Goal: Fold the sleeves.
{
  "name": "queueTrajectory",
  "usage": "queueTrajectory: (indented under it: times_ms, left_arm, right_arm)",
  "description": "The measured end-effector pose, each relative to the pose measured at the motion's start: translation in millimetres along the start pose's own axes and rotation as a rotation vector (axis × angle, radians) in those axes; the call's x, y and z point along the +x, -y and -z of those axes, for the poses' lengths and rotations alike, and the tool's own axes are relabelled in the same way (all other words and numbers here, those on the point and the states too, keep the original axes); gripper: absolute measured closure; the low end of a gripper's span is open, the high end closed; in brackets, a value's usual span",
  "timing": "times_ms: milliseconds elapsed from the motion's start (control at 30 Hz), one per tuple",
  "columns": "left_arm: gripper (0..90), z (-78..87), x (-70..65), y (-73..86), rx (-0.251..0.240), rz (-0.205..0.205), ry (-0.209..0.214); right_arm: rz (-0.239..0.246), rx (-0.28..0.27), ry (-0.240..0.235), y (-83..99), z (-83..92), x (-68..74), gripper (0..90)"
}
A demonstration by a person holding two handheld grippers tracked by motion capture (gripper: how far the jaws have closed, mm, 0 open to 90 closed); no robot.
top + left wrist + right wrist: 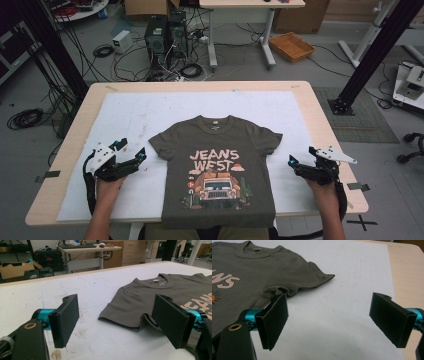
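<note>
High view. T-shirt (220, 170): olive-grey, printed front up, lying flat on the white mat (150, 115) that covers the table (320, 115); collar at the far end, hem at the near edge. Left gripper (134, 156): held in the person's left hand (107, 187), jaws spread, nothing between them; the shirt's near sleeve lies just beyond its tips, apart from them. Right gripper (298, 161): held in the right hand (322, 192), jaws spread, nothing between them; the shirt's other sleeve and side seam lie just past its tips, a strip of bare mat between. The shirt sits between the two grippers. Floor beyond the table: computer towers (165, 35), loose cables, an orange tray (291, 46).

Left gripper view. Left gripper (115, 320): two black jaws standing wide apart, empty. T-shirt (150, 297): ahead and to the right of the jaws; its sleeve hem lies on the mat between and just beyond them, its underarm fold passes behind the right-hand jaw. Touching or not cannot be told there.

Right gripper view. Right gripper (329, 320): jaws wide apart, bare white mat (352, 277) between them. T-shirt (262, 272): ahead and to the left; the sleeve tip points out in front of the gap, the body runs behind the left-hand jaw. Bare table (407, 270) edge shows beyond the right-hand jaw.
</note>
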State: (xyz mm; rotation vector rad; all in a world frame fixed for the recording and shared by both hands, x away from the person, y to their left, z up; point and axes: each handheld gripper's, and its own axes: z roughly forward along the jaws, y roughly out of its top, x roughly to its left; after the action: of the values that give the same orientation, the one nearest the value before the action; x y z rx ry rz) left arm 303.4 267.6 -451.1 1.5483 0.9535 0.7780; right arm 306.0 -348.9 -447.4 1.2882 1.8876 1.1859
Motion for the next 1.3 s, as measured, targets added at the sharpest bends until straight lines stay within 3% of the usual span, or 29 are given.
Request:
queueTrajectory:
  times_ms: [133,167,400,467,600,733,867,933,1000,1067,1100,1133,1300]
  left_arm:
    - [21.9,-0.1,-1.1,-0.1,0.002,-0.006,0.005]
    - [21.9,-0.5,-2.0,-0.2,0.01,-0.012,0.0]
    - [22.0,-1.3,-1.7,-0.5,0.017,-0.002,-0.009]
    - [22.0,-1.4,-1.1,-0.6,0.022,0.0,-0.008]
    - [22.0,-2.6,-0.1,-1.1,0.031,0.012,-0.016]
    - [22.0,-2.9,0.3,-1.2,0.037,0.018,-0.021]
    - [22.0,-4.0,0.5,-1.6,0.046,0.017,-0.022]
    - [22.0,-4.6,0.6,-1.8,0.052,0.02,-0.024]
    - [22.0,-4.9,0.7,-1.9,0.057,0.024,-0.029]
    - [22.0,-5.2,0.7,-2.0,0.057,0.026,-0.029]
    - [22.0,-5.4,1.3,-2.1,0.062,0.027,-0.028]
    - [22.0,-5.4,1.3,-2.1,0.062,0.027,-0.028]
    - [22.0,-5.8,1.5,-2.2,0.065,0.032,-0.03]
  right_arm:
    - [-0.015,0.002,0.001,-0.4,0.0,-0.5,15.2]
    - [-0.041,-0.036,0.009,-7.8,2.3,3.9,15.2]
    - [-0.03,-0.056,-0.003,-19.0,2.8,12.0,15.2]
    - [-0.055,-0.046,-0.018,-22.2,0.1,12.9,15.2]
    - [-0.053,0.003,-0.027,-33.9,-10.5,14.8,15.2]
    - [-0.051,0.008,-0.025,-53.7,-18.0,20.4,15.2]
    - [-0.072,0.015,0.013,-66.8,-27.2,23.4,16.1]
    - [-0.086,0.032,0.041,-69.1,-33.7,23.4,17.8]
    - [-0.109,0.074,0.065,-68.6,-42.1,21.1,26.2]
    - [-0.115,0.091,0.071,-67.8,-45.2,20.0,26.3]
    - [-0.14,0.178,0.091,-63.3,-59.3,17.2,30.0]
    - [-0.143,0.207,0.088,-62.1,-63.1,17.7,33.2]
    - [-0.116,0.267,0.094,-58.1,-74.4,23.2,35.9]
